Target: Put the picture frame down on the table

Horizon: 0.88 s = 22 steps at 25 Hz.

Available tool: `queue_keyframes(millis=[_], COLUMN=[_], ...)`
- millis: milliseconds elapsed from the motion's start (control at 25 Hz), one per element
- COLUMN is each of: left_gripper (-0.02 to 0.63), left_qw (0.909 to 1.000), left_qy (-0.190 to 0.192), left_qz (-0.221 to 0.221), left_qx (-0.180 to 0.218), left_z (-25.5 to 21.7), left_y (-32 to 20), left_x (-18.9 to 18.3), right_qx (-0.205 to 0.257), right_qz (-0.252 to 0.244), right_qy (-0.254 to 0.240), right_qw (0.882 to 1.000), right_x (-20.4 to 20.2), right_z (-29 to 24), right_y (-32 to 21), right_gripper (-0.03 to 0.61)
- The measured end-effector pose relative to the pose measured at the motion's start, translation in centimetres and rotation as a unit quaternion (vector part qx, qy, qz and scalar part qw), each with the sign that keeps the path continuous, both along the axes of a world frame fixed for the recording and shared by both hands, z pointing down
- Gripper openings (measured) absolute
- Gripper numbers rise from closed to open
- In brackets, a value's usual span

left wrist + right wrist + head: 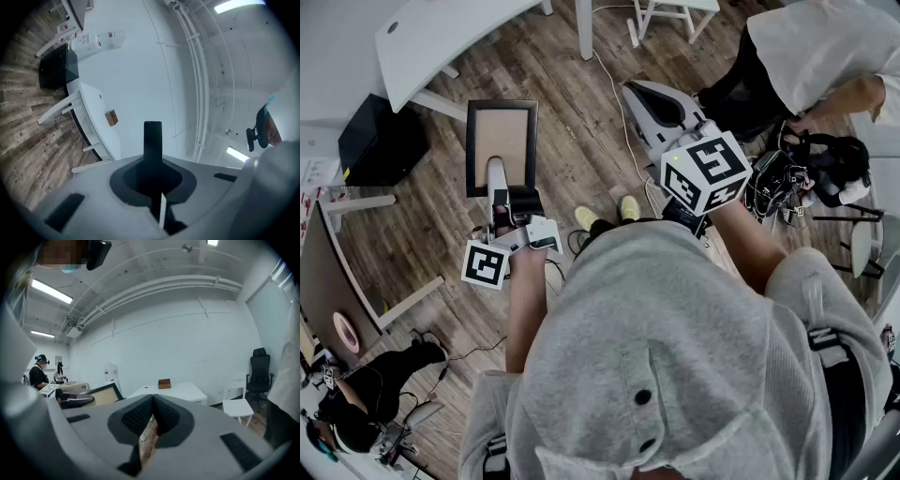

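The picture frame (502, 145), black-edged with a tan board, is held out above the wooden floor. My left gripper (497, 176) is shut on its lower edge. Seen edge-on in the left gripper view, the picture frame (153, 140) is a black strip rising between the closed jaws of the left gripper (153, 161). My right gripper (645, 96) is beside it to the right, and its jaws meet with nothing between them. In the right gripper view the right gripper (152, 404) faces the white table (180, 391), and the picture frame (102, 394) shows at the left. The white table (441, 33) lies ahead on the left.
A small brown box (164, 383) stands on the table. A black cabinet (380, 141) sits by the table's left end. Another person (825, 56) bends over gear at the upper right. A white chair (239, 408) and a black office chair (260, 369) stand to the right.
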<state>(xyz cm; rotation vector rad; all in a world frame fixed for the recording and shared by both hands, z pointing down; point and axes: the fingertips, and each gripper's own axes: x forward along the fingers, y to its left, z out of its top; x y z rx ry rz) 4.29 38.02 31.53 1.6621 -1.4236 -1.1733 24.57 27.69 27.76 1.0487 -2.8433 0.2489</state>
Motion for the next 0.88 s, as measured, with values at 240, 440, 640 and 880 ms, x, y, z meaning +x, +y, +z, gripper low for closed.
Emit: queue_keyframes(millis=[240,440,640,880], left_gripper=[0.026,0.026,0.026,0.026], left_qw=[0.9999,0.9994,0.9986,0.9978], left_qy=[0.003,0.007,0.022,0.039], left_qz=[-0.014,-0.030,-0.039,-0.048], left_qx=[0.004,0.017,0.027,0.022], left_z=[-0.1,-0.6,-0.3,0.3], left_y=[0.4,1.3,2.5,3.8], left_x=[-2.1,-5.1,-6.3,-9.2], right_qx=[-0.016,-0.006,-0.007,-0.010], right_qz=[0.008,-0.005,0.000,-0.010], right_qy=[-0.016,-0.015,-0.023,-0.015], right_qw=[1.000,1.000,1.000,1.000], right_x=[-1.6,-5.0,-5.7,-8.1], right_z=[0.4,0.1,0.6,1.3], right_y=[0.0,0.5,1.2,2.7], right_gripper=[0.026,0.026,0.026,0.025])
